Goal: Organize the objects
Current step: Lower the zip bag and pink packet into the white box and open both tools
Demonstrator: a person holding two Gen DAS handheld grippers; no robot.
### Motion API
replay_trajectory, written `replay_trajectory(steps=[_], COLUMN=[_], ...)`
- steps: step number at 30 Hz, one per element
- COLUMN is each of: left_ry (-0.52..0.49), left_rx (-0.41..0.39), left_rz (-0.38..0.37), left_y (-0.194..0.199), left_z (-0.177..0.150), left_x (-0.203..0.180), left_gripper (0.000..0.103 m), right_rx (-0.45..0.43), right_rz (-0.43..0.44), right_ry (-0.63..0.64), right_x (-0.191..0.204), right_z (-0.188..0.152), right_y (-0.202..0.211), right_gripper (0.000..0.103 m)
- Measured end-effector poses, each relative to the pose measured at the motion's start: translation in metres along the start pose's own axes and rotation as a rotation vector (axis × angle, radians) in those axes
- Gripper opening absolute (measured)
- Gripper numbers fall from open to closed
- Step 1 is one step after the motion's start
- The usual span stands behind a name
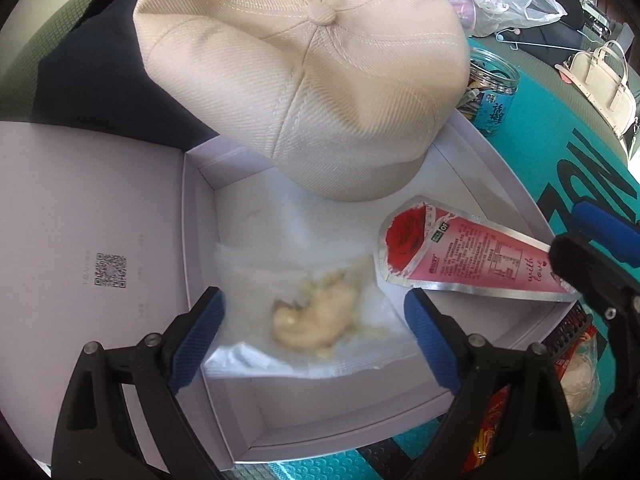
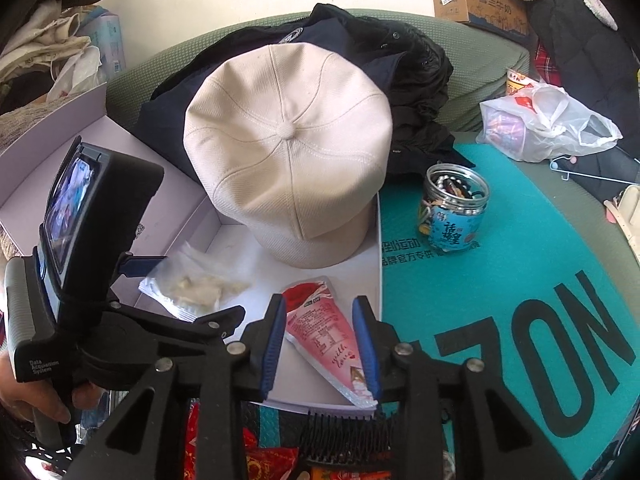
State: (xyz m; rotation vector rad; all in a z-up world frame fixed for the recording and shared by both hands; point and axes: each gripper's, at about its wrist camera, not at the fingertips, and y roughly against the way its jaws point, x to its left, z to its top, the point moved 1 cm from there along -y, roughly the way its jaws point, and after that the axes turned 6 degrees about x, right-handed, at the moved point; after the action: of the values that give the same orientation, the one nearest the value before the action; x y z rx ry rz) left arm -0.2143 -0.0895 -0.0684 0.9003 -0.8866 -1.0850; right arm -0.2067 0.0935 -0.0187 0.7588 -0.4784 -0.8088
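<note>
From the left wrist camera, the left gripper (image 1: 314,334) hangs with its blue-padded fingers spread wide on either side of a clear plastic pouch of pale yellowish food (image 1: 316,320), which lies on the floor of a shallow white cardboard box (image 1: 192,208); the pads do not seem to touch it. A cream twill cap with a button top (image 1: 308,76) fills the far end of the box, and a pink cone-shaped foil sachet printed with a red rose (image 1: 460,256) lies at the right side with its narrow end at the right gripper's black frame. One risk here is that the slack film folds instead of being caught if the jaws close high, or a finger tip snags the near box wall and drags the light box. From the right wrist camera, the right gripper (image 2: 320,340) straddles the sachet's narrow end with a gap showing beside each pad, so it looks open and holding nothing. The sachet's tip overhangs the box's near edge, and I judge it could slide out onto the teal foam mat (image 2: 500,300) if nudged. The two tools work close together and could collide. The clear jar with a blue label (image 2: 454,208) stands apart on the mat, safe from both.
</note>
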Motion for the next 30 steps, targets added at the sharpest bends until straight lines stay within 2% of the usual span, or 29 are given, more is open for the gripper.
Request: replay_trajectory(steps=[1, 2, 6, 13, 27, 30], left_ry=[-0.003, -0.004, 0.008, 0.015, 0.01, 0.006], left_rx=[-0.002, -0.003, -0.004, -0.027, -0.125, -0.141], left_rz=[0.005, 0.005, -0.002, -0.003, -0.03, -0.04], left_y=[-0.003, -0.002, 0.014, 0.038, 0.117, 0.128], left_z=[0.014, 0.015, -0.01, -0.017, -0.034, -0.041], left_x=[0.005, 0.005, 0.009, 0.002, 0.006, 0.004], left_gripper=[0.091, 0.091, 0.095, 0.095, 0.095, 0.095], right_rx=[-0.003, -0.005, -0.012, -0.031, -0.1, -0.109], right_rz=[-0.005, -0.009, -0.014, -0.028, -0.063, -0.071], right_ry=[0.001, 0.001, -0.002, -0.001, 0.002, -0.005], right_x=[0.0, 0.0, 0.001, 0.003, 0.014, 0.015], right_z=[0.0, -0.001, -0.001, -0.001, -0.007, -0.011], right_y=[0.002, 0.004, 0.011, 0.028, 0.081, 0.092], right_gripper=[0.034, 0.034, 0.034, 0.034, 0.034, 0.038])
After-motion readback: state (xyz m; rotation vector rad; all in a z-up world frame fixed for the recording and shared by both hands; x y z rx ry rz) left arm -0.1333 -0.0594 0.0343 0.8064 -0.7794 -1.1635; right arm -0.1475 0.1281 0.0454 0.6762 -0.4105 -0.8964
